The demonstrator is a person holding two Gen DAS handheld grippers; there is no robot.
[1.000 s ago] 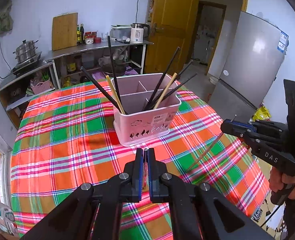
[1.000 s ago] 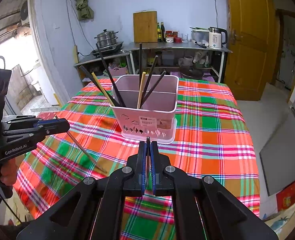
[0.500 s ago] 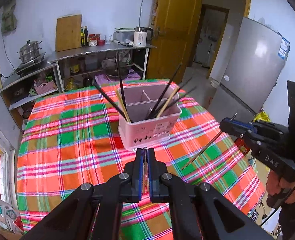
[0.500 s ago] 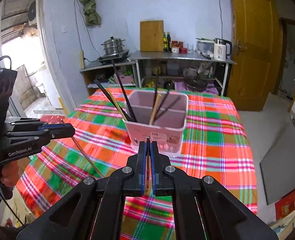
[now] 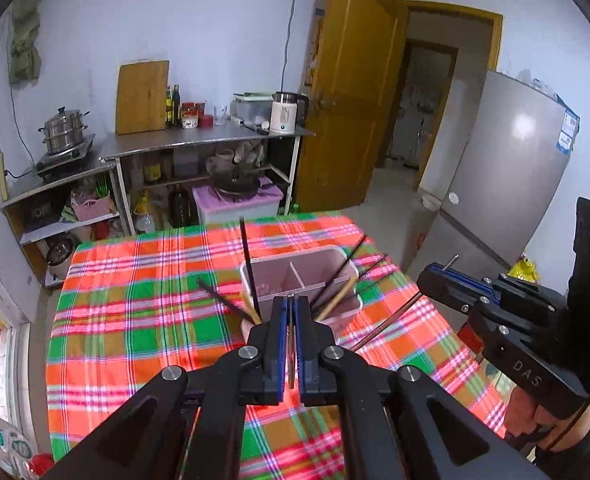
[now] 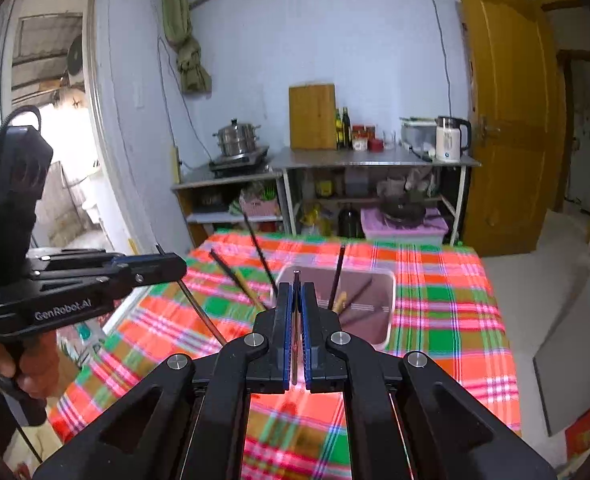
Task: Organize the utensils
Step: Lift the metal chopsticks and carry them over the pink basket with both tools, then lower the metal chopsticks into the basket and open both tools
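A pink divided utensil holder (image 5: 295,272) stands on the plaid tablecloth, with several dark and wooden chopsticks leaning in it; it also shows in the right wrist view (image 6: 367,300). My left gripper (image 5: 290,304) is shut on a thin chopstick (image 5: 291,344), raised above and short of the holder; it shows in the right wrist view (image 6: 175,268) with the stick (image 6: 199,308) hanging down. My right gripper (image 6: 296,292) is shut on another chopstick (image 6: 295,320); it shows in the left wrist view (image 5: 427,280) with its stick (image 5: 387,324) slanting down.
The table under the plaid cloth (image 5: 135,320) fills the middle. A metal shelf (image 5: 215,144) with kettle, bottles and cutting board stands along the far wall. A wooden door (image 5: 347,92) and a fridge (image 5: 507,168) are at the right.
Both grippers have risen and pulled back from the holder, each still holding its chopstick. The holder now looks smaller and lower in both views.
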